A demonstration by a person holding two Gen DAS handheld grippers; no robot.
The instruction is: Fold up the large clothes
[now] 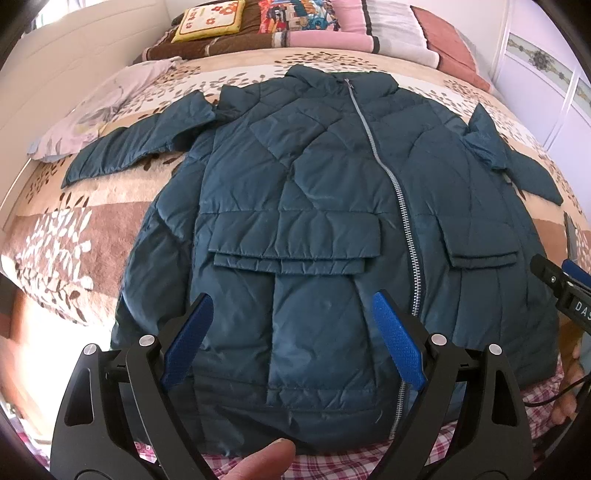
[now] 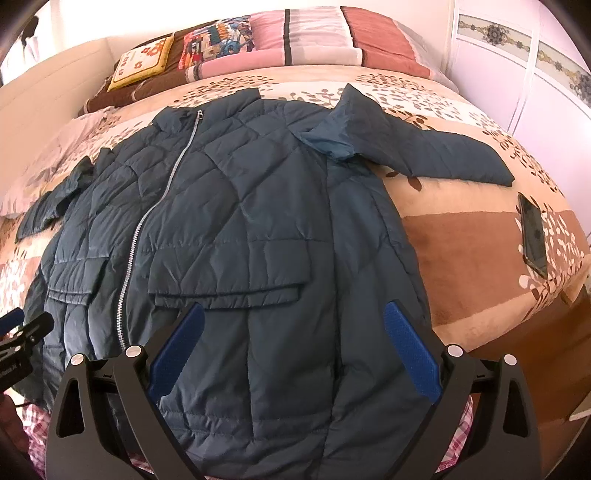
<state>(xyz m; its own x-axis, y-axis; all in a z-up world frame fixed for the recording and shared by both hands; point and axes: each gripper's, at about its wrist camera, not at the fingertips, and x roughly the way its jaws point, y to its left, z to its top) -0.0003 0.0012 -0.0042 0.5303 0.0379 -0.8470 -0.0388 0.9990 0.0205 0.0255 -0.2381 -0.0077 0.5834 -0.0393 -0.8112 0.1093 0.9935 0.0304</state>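
- A dark teal quilted jacket (image 1: pixel 314 206) lies flat on the bed (image 1: pixel 74 236), front side up, zip closed, collar at the far end and hem at the near edge
- Its left sleeve (image 1: pixel 140 147) stretches out to the left over the leaf-patterned blanket; the right sleeve (image 2: pixel 443 155) stretches out to the right
- The left claw (image 1: pixel 291 332) hangs above the near hem, left of the zip (image 1: pixel 402 221), its blue pads (image 1: pixel 399 339) spread wide with nothing between them
- The right claw (image 2: pixel 295 347) hangs over the jacket's right front below the pocket flap (image 2: pixel 229 280), also spread wide and holding nothing
- A dark phone (image 2: pixel 533 236) lies on the blanket to the right, well apart from the jacket
- Pillows and cushions (image 1: pixel 210 20) are piled at the far end of the bed
- A fingertip (image 1: pixel 258 461) shows at the near edge below the left claw
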